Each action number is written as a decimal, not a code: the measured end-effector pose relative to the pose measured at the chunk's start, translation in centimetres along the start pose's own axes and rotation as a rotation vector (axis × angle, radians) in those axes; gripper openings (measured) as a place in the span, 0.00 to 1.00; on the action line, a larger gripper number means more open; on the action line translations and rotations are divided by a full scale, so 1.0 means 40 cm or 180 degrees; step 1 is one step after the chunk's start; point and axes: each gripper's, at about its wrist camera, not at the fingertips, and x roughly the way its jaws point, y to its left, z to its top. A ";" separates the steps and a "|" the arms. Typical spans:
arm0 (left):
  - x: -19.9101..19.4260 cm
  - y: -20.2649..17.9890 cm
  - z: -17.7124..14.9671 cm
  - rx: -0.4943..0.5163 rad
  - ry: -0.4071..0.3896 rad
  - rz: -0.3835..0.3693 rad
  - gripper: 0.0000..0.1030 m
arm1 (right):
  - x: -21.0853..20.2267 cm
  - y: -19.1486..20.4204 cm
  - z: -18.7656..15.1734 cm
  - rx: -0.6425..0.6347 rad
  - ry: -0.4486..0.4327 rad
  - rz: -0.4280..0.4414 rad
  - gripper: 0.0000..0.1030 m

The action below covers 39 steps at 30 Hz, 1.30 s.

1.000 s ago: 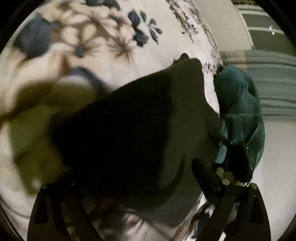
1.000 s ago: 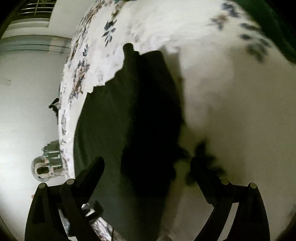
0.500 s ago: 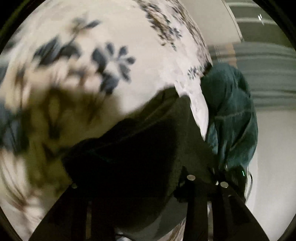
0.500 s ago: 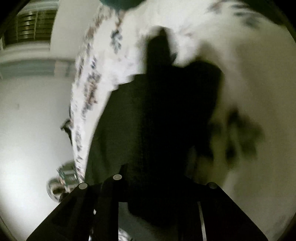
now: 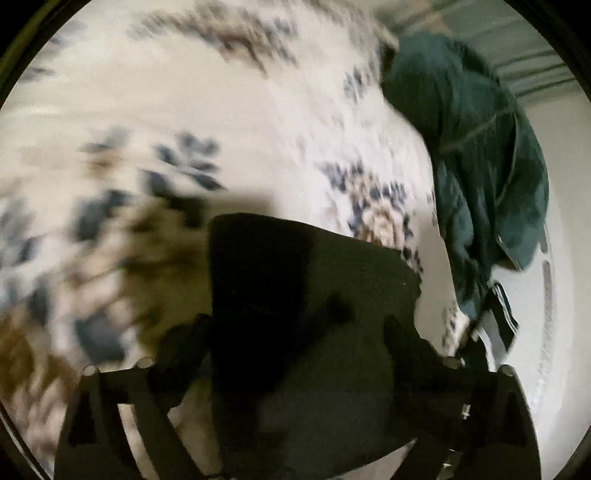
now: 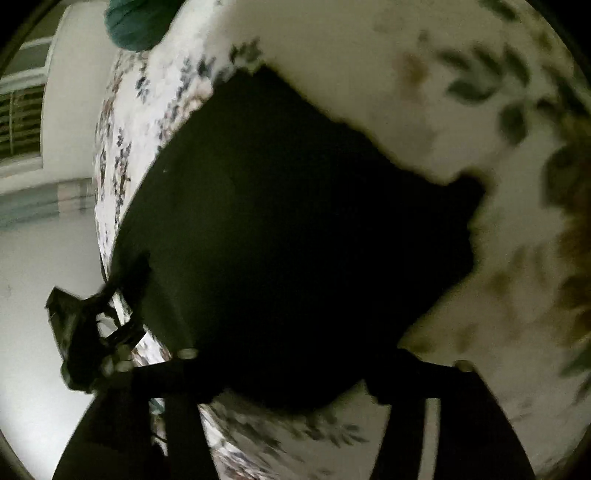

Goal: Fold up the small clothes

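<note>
A small dark garment [image 5: 314, 314] lies on the floral bedsheet [image 5: 221, 110] near the bed's edge; in the right wrist view it [image 6: 295, 229] fills the middle. My left gripper [image 5: 295, 332] is open, its fingers [image 5: 410, 343] spread either side of the cloth's near part. My right gripper [image 6: 284, 373] is open over the near edge of the garment, its fingers [image 6: 391, 365] apart. Both views are blurred.
A heap of teal clothes [image 5: 480, 166] lies at the bed's edge to the right in the left wrist view and shows at the top left [image 6: 136, 22] in the right wrist view. White floor [image 6: 33, 295] and a window lie beyond the bed's edge.
Both grippers were open, shut on the garment half a second ago, and are open again. The garment now lies in a more compact shape nearer the bed's edge.
</note>
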 end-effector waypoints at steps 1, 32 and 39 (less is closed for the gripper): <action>-0.043 -0.003 -0.033 -0.0004 -0.0120 0.0155 0.92 | -0.032 -0.004 -0.004 -0.0054 0.0030 -0.0039 0.72; -0.095 0.117 -0.385 -0.0489 -0.0214 0.1618 1.00 | -0.051 0.250 0.417 -0.1557 -0.0647 -0.0903 0.07; -0.045 0.028 -0.226 -0.0183 -0.0287 0.1410 1.00 | -0.043 0.133 0.411 -0.1167 0.0013 -0.0786 0.45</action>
